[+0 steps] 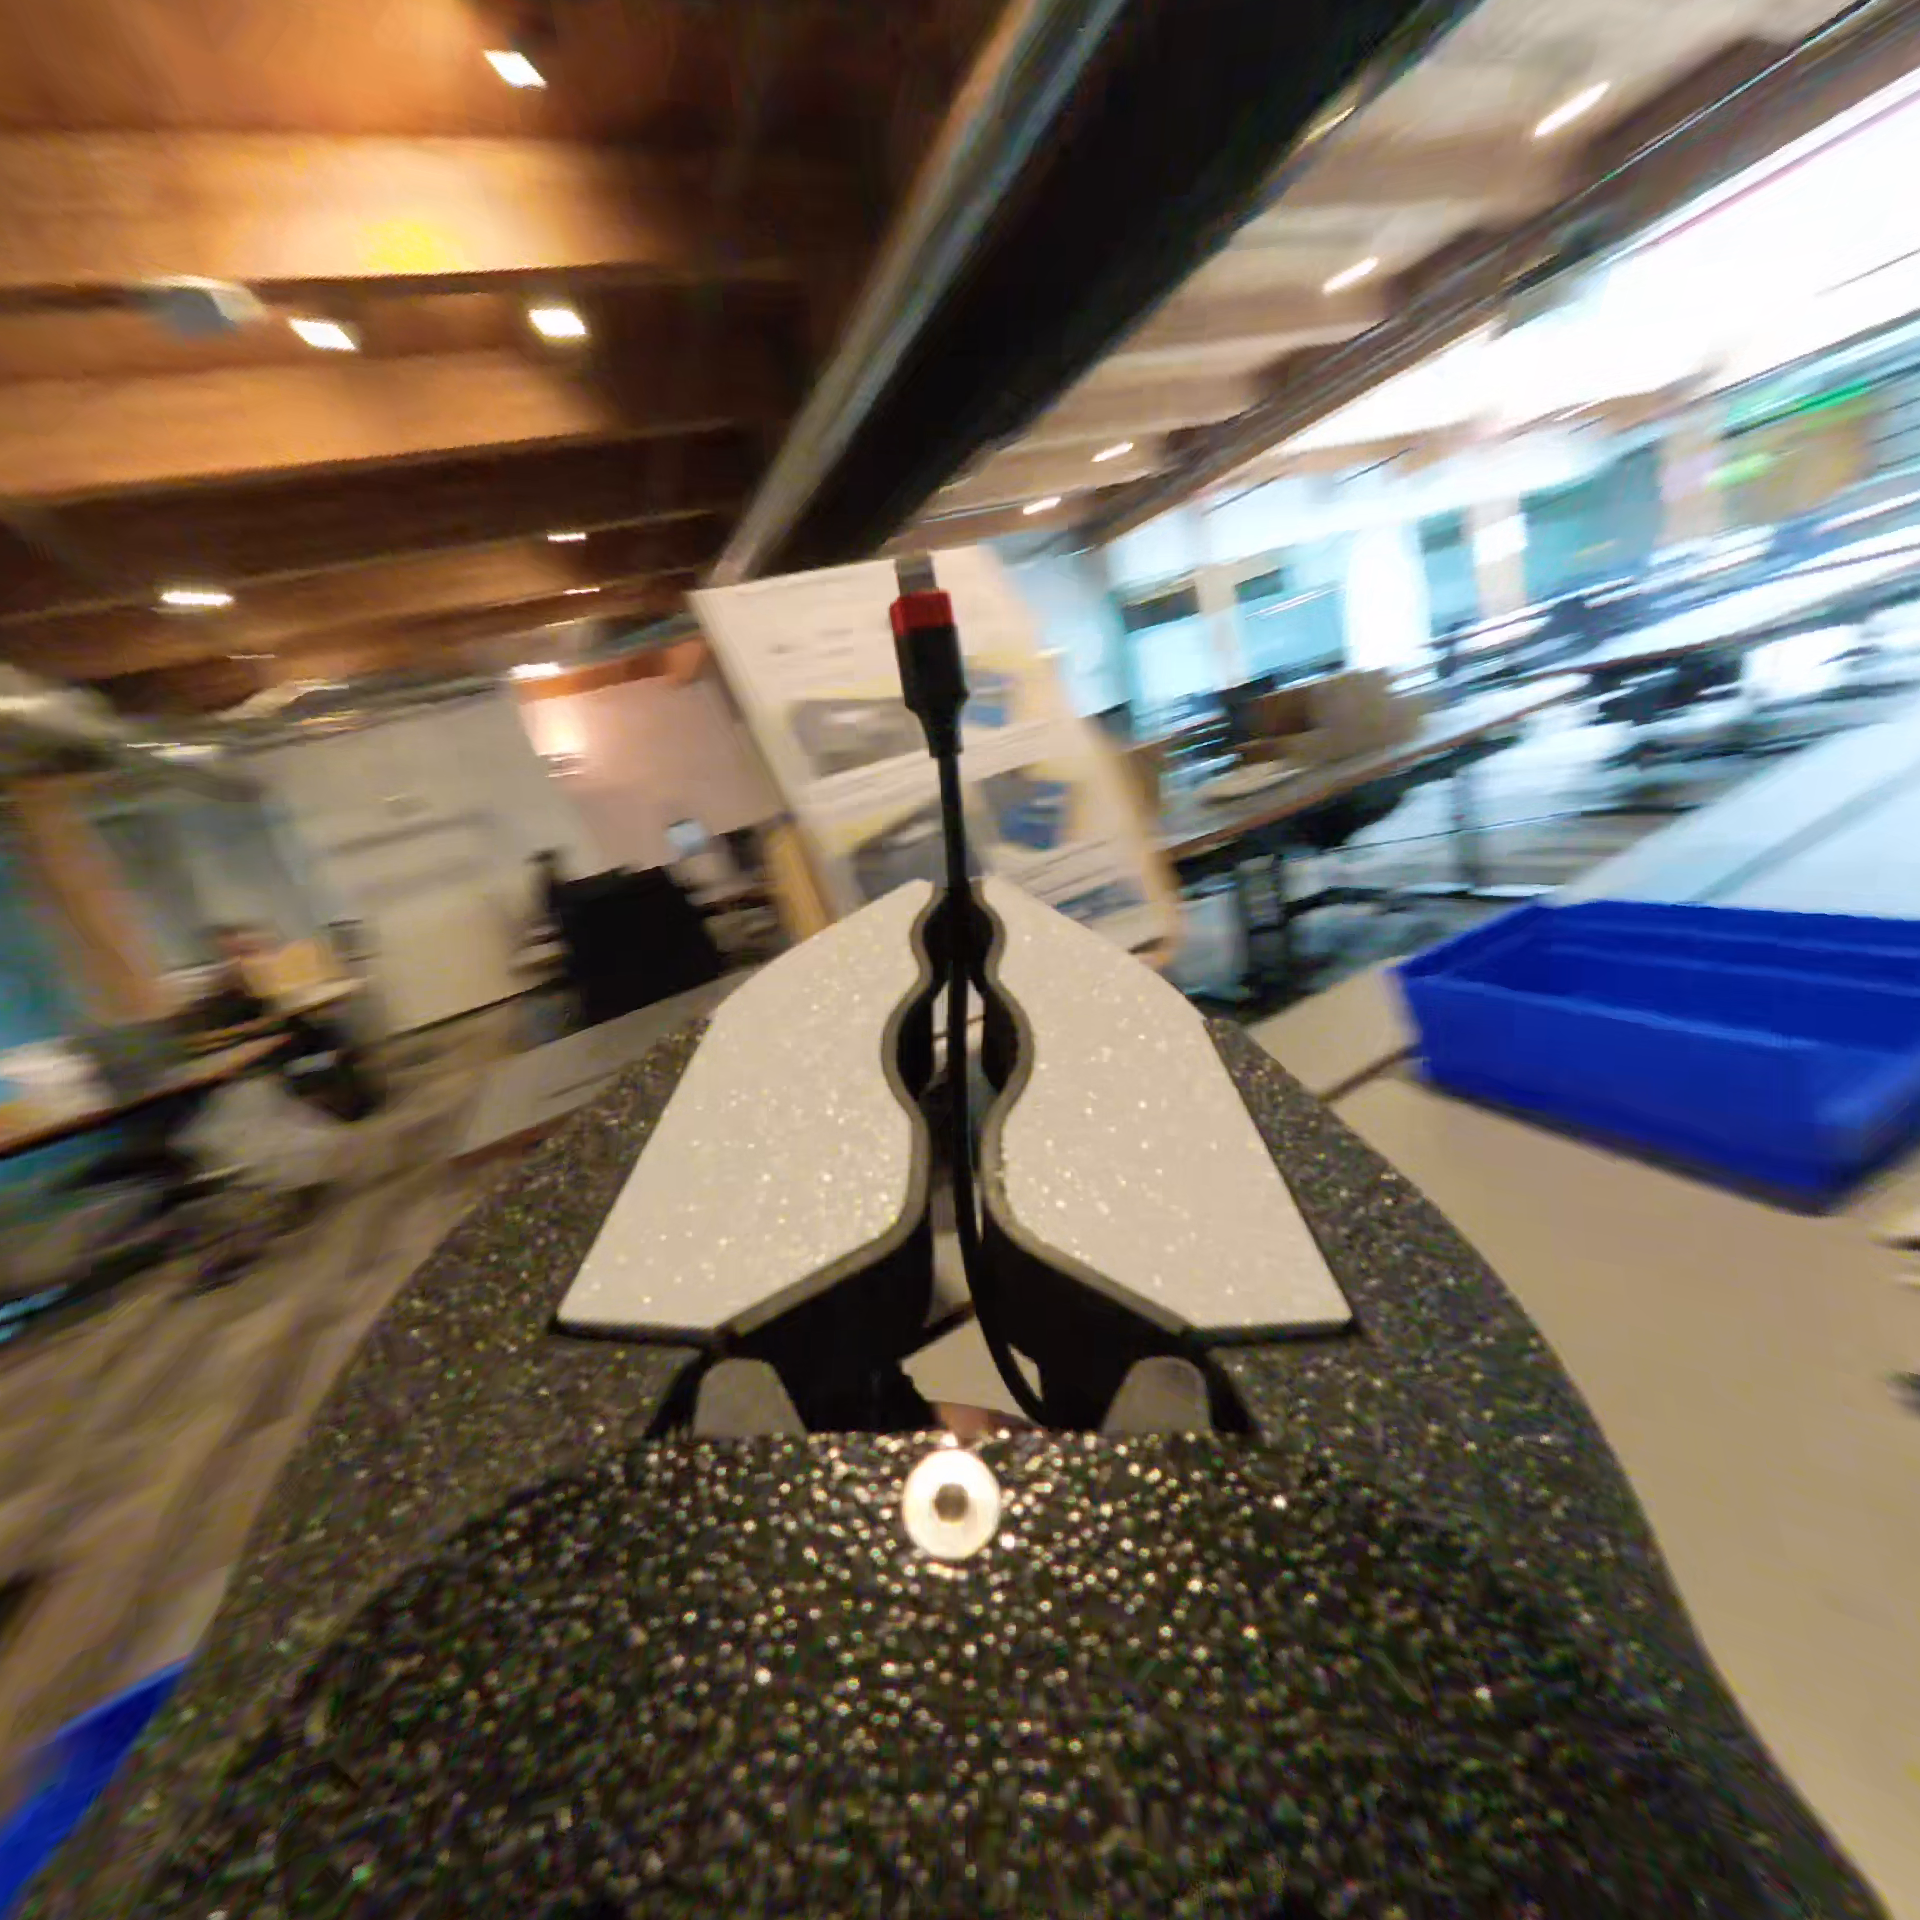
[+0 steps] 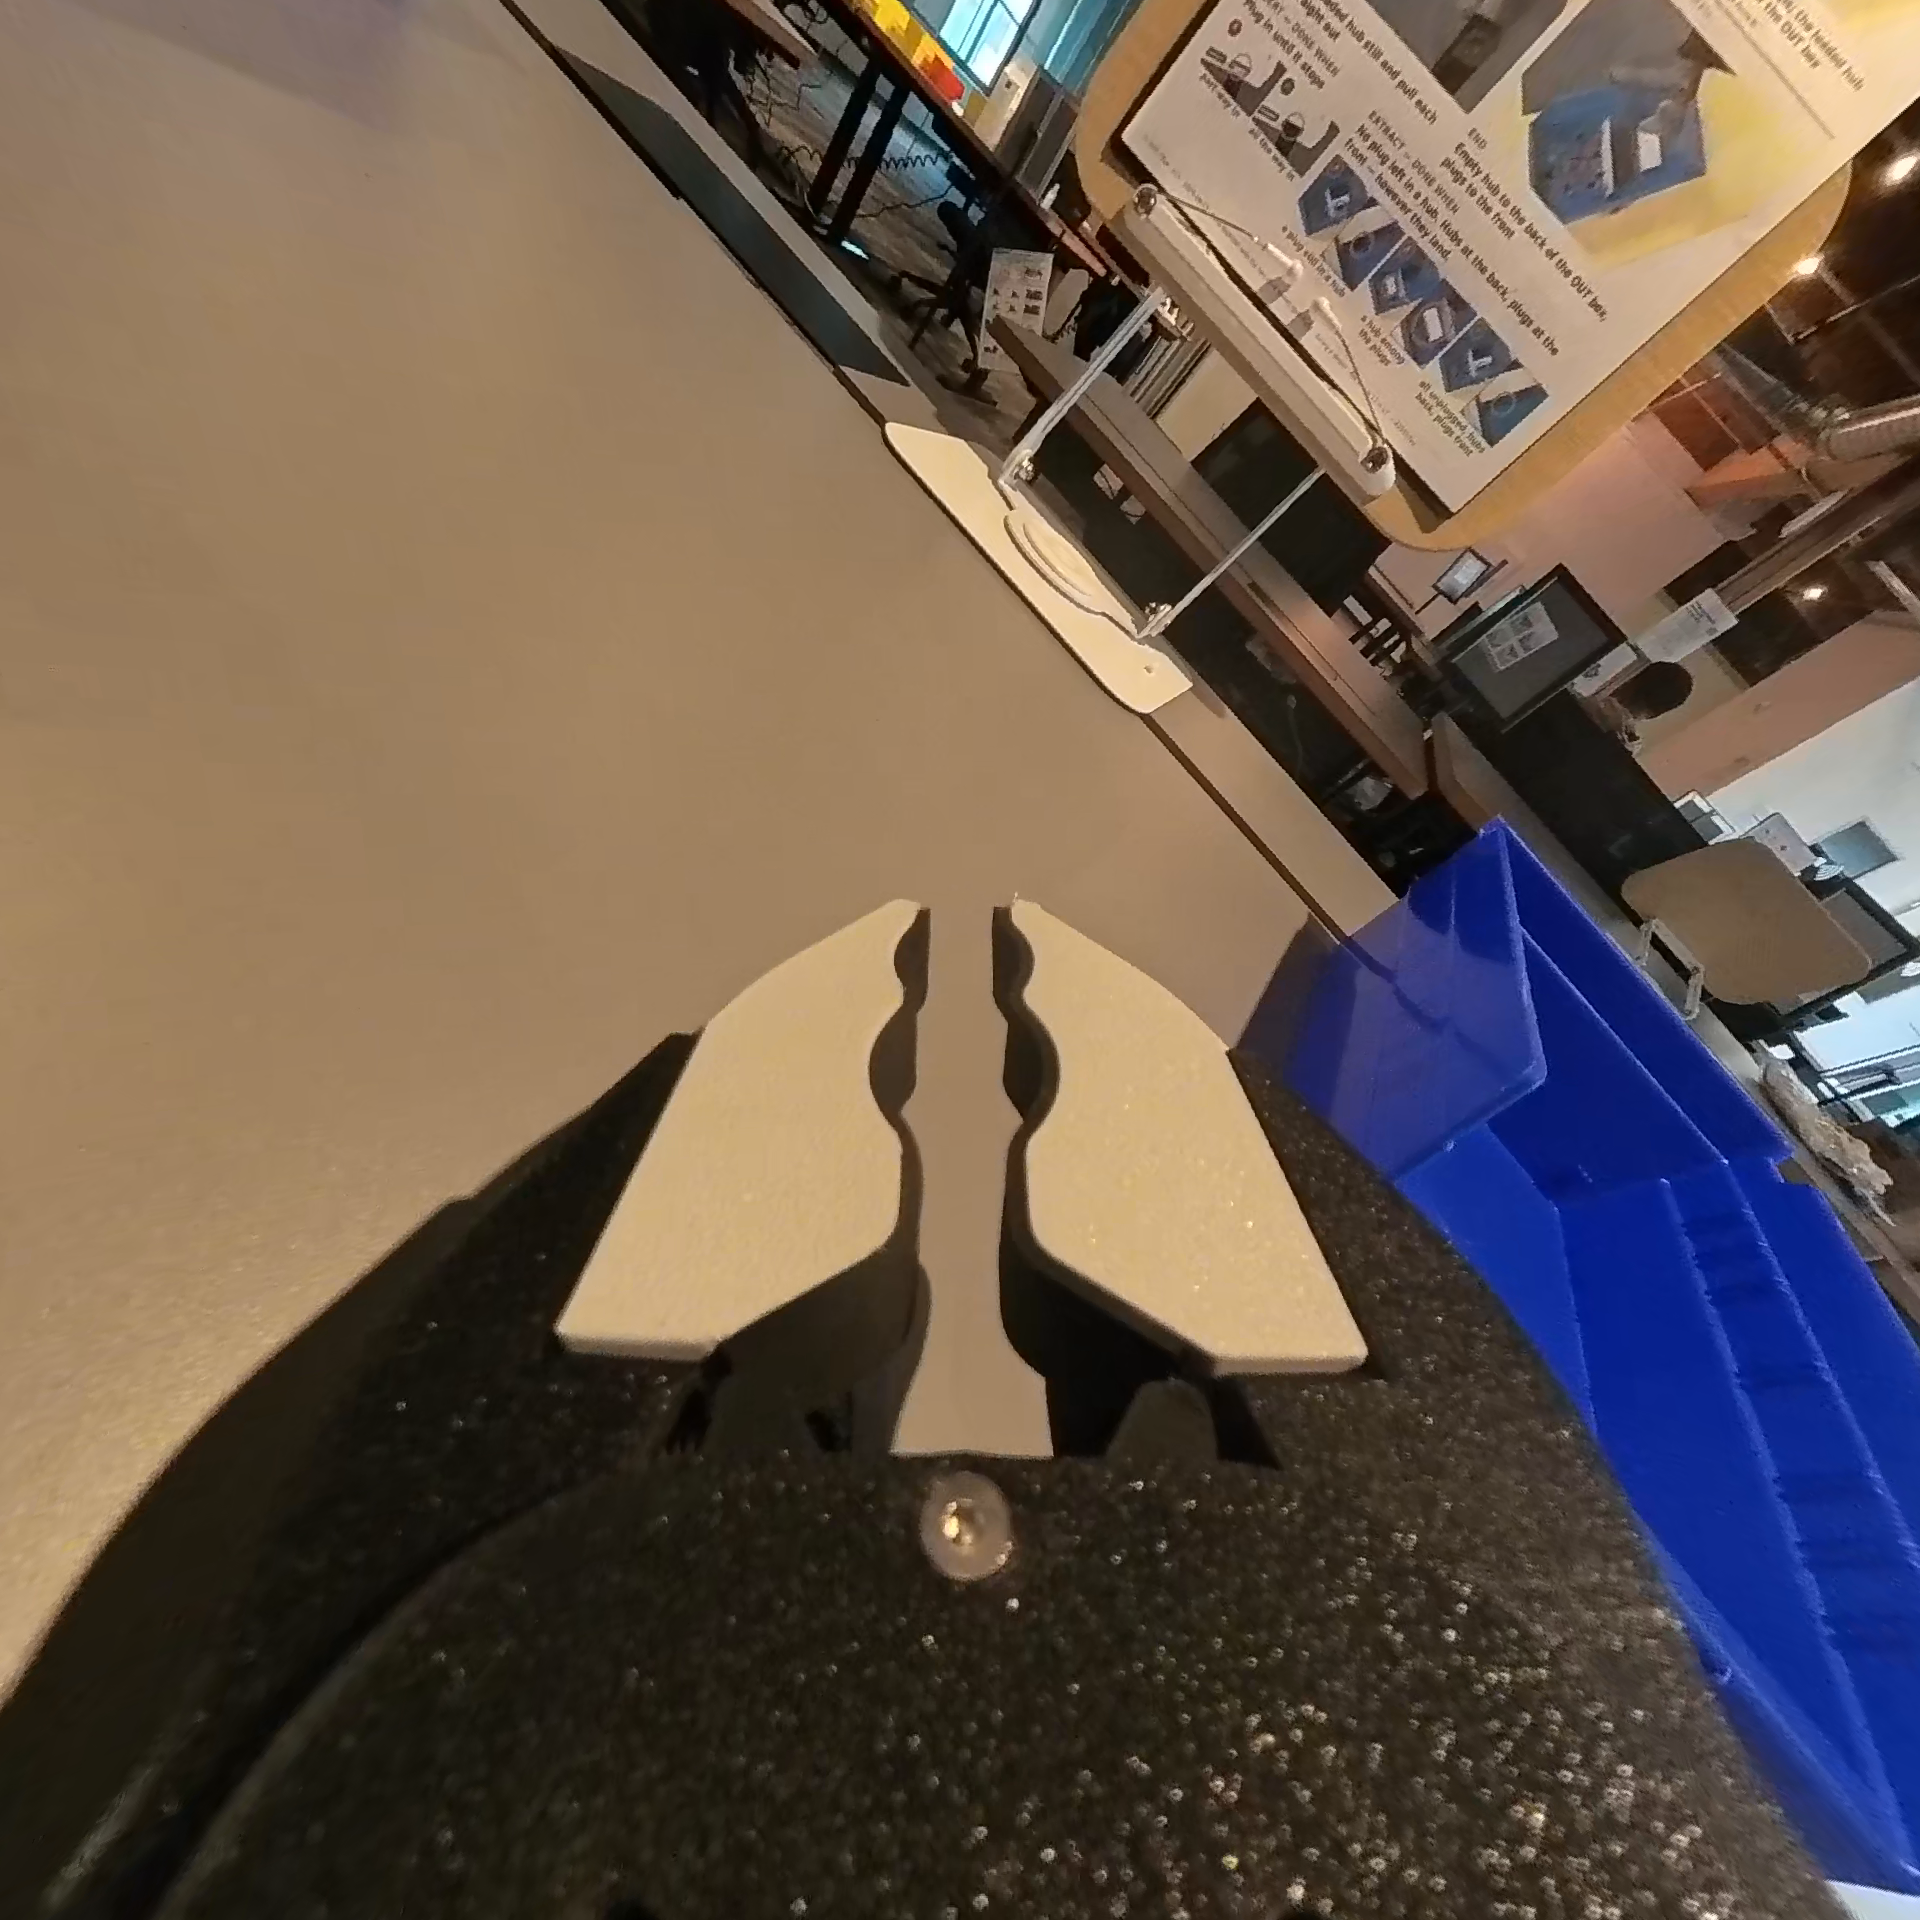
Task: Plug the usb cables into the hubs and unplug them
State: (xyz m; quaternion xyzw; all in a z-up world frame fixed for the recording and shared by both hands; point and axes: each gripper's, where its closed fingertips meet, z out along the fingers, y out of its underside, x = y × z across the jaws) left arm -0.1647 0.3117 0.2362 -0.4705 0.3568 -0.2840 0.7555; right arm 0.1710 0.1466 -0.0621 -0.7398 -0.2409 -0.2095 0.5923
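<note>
Between the pressed-together jaws of the left gripper (image 1: 958,904), the black usb cable (image 1: 956,831) is pinched just behind its plug; the red-banded connector (image 1: 923,634) stands upright beyond the tips, clear of any port. The right gripper (image 2: 958,920) holds nothing, its jaws slightly spread above the grey worktop (image 2: 416,520). A blue bin (image 2: 1558,1091) sits just beside it to the right. No hub is visible in either view. Judged step: cable in carry, free of any hub. The next move requires locating a hub, steadying it with the free gripper, and aligning the connector squarely with a port.
</note>
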